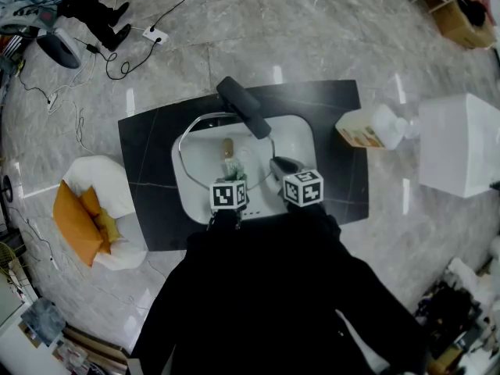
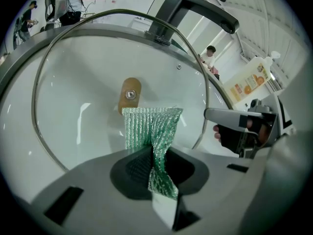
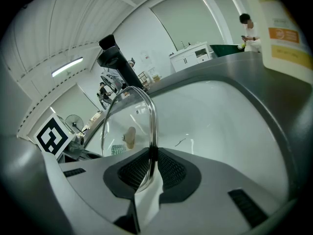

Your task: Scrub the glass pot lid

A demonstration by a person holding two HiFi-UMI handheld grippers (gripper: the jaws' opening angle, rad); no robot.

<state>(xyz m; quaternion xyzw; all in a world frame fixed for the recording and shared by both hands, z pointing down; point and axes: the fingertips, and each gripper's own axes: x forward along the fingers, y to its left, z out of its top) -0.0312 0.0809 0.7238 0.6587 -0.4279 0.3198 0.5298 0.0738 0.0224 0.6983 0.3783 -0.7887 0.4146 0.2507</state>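
The left tool (image 2: 155, 155) has its jaws closed on a green mesh scrubbing cloth (image 2: 152, 126), whose free end lies against the glass pot lid (image 2: 83, 106) just below the lid's wooden knob (image 2: 130, 94). The right tool (image 3: 150, 160) is clamped on the lid's metal rim (image 3: 152, 116) and holds the lid on edge, tilted, inside the white sink (image 1: 301, 143) set into the dark desk (image 1: 148, 143). A black faucet (image 1: 242, 106) reaches over the sink behind the lid.

On the desk to the right of the sink lies a pale bottle (image 1: 373, 127) with an orange and white label; in the right gripper view the label (image 3: 283, 35) shows lines of print, but they are too small and blurred to read. The cube (image 1: 229, 195) on the left tool carries black-and-white square markers with no letters. No other writing can be made out
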